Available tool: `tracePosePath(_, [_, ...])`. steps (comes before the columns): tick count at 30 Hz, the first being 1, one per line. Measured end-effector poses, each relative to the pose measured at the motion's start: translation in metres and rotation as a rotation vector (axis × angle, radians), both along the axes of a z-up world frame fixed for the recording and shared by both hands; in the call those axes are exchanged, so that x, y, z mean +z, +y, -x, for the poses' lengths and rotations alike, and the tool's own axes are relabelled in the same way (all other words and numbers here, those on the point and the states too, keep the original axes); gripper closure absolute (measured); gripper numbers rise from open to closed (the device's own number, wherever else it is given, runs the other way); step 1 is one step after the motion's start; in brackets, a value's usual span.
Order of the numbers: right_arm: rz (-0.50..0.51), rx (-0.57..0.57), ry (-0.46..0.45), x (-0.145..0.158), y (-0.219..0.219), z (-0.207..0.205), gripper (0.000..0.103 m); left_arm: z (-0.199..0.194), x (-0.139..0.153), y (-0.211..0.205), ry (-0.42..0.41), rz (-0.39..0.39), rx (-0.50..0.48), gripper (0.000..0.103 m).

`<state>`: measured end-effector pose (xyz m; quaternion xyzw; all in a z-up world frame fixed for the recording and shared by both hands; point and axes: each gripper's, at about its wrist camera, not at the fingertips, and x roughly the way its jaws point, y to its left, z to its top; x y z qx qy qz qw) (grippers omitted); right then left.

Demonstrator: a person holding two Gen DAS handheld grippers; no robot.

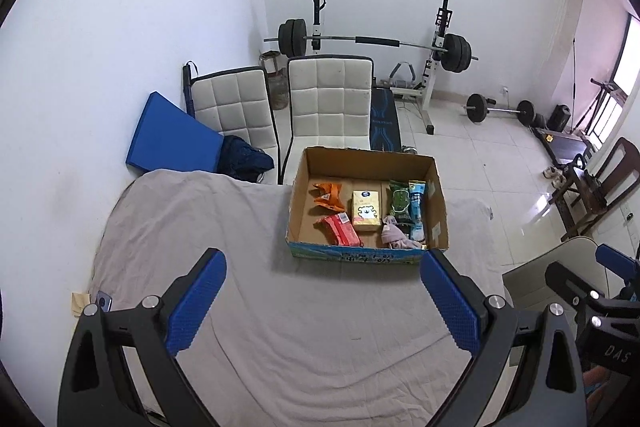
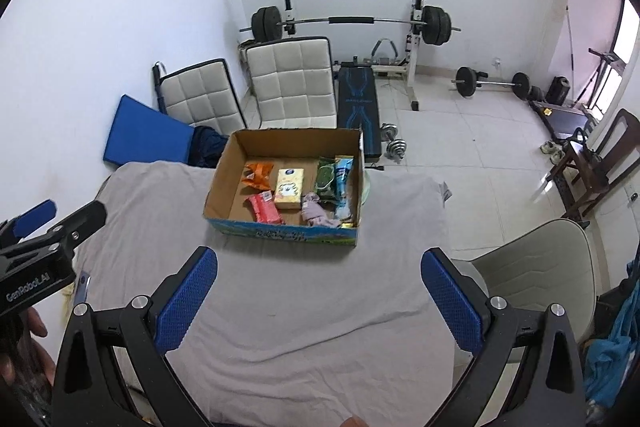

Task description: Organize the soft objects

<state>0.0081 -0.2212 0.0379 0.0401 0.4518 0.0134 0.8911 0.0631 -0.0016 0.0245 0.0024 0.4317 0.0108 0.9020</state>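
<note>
Six soft items (image 1: 365, 214) in cardboard box (image 1: 436, 183)

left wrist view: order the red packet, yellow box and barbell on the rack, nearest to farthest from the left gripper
1. red packet, front of the cardboard box, closest to the left gripper.
2. yellow box, mid-box, just behind.
3. barbell, on the rack at the back wall.

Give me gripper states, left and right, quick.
Left gripper: open, holding nothing, above the cloth-covered table.
Right gripper: open, holding nothing, short of the cardboard box.
</note>
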Motion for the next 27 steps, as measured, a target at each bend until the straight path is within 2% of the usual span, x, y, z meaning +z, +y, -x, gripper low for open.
tracePosePath(11, [0.013, -0.024, -0.015, -0.006, 0.002, -0.027, 0.000, -0.006, 0.001, -0.002, -0.037, -0.027, 0.006, 0.000])
tracePosePath(27, [0.025, -0.036, -0.032, 0.000, 0.001, -0.037, 0.000, -0.013, 0.005, -0.002, -0.045, -0.023, 0.003, 0.000])
